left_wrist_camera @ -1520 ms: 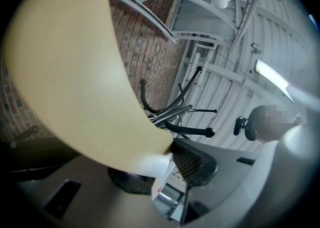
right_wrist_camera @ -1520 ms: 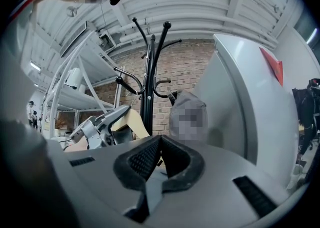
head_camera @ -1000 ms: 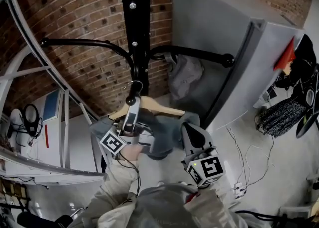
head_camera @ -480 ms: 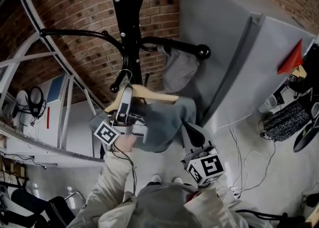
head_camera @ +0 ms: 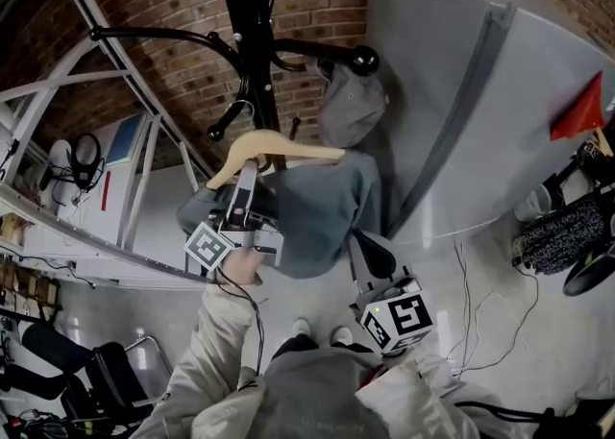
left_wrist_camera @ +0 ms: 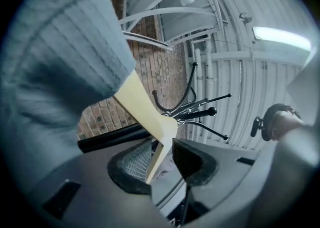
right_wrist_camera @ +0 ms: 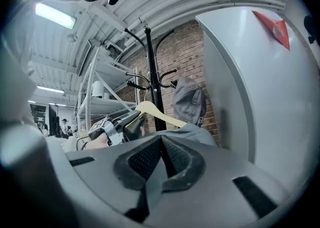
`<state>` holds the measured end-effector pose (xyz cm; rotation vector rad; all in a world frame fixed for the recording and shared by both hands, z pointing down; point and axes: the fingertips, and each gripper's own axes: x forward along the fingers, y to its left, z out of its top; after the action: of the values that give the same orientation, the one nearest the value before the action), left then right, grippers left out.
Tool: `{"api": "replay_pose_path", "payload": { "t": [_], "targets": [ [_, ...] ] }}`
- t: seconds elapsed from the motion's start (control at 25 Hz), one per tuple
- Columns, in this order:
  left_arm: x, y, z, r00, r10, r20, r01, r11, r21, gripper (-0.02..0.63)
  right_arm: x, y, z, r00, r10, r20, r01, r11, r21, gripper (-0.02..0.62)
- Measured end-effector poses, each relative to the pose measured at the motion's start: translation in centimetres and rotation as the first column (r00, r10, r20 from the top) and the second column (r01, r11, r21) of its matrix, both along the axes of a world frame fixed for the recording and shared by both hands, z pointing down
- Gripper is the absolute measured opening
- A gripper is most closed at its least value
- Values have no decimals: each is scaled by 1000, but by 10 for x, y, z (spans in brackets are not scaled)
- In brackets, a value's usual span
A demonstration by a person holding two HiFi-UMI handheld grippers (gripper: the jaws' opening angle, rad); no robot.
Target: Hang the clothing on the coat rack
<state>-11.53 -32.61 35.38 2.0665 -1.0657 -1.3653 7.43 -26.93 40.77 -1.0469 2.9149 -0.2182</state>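
The black coat rack (head_camera: 252, 34) stands against the brick wall; its pole and curved arms also show in the right gripper view (right_wrist_camera: 150, 67). My left gripper (head_camera: 244, 199) is shut on the left arm of a pale wooden hanger (head_camera: 274, 147), which sits between its pads (left_wrist_camera: 134, 159). A grey-blue garment (head_camera: 322, 208) hangs over the hanger and fills the left gripper view's upper left (left_wrist_camera: 55, 67). The hanger's metal hook (head_camera: 248, 109) is close beside the pole, near a knobbed lower arm; I cannot tell whether it rests on it. My right gripper (head_camera: 368, 256) is shut and empty, just below the garment's hem.
A grey cap (head_camera: 350, 106) hangs from the rack's right arm. A tall grey cabinet (head_camera: 480, 110) stands close on the right. A white metal shelving frame (head_camera: 106, 139) runs along the left. Cables (head_camera: 480, 293) lie on the floor.
My left gripper has lifted the hanger and garment up and closer to the rack's pole. The right gripper now sits lower relative to the garment.
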Motion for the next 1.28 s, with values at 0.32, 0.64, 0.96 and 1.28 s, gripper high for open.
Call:
{"api": "replay_pose_path", "payload": {
  "t": [0.32, 0.64, 0.96, 1.28],
  "targets": [
    [11, 42, 19, 956, -91, 279, 113, 992, -63, 53, -3, 33, 4, 1000, -14, 8, 14, 1000, -10, 25],
    [27, 112, 26, 718, -165, 676, 254, 967, -34, 9, -32, 82, 10, 999, -38, 6, 38, 999, -18, 25],
    [23, 187, 68, 649, -91, 755, 246, 965, -95, 9, -65, 139, 16, 998, -62, -20, 62, 998, -16, 25],
    [25, 257, 96, 642, -9, 766, 180, 974, -139, 9, -88, 199, 19, 998, -42, -42, 41, 999, -24, 25]
  ]
}}
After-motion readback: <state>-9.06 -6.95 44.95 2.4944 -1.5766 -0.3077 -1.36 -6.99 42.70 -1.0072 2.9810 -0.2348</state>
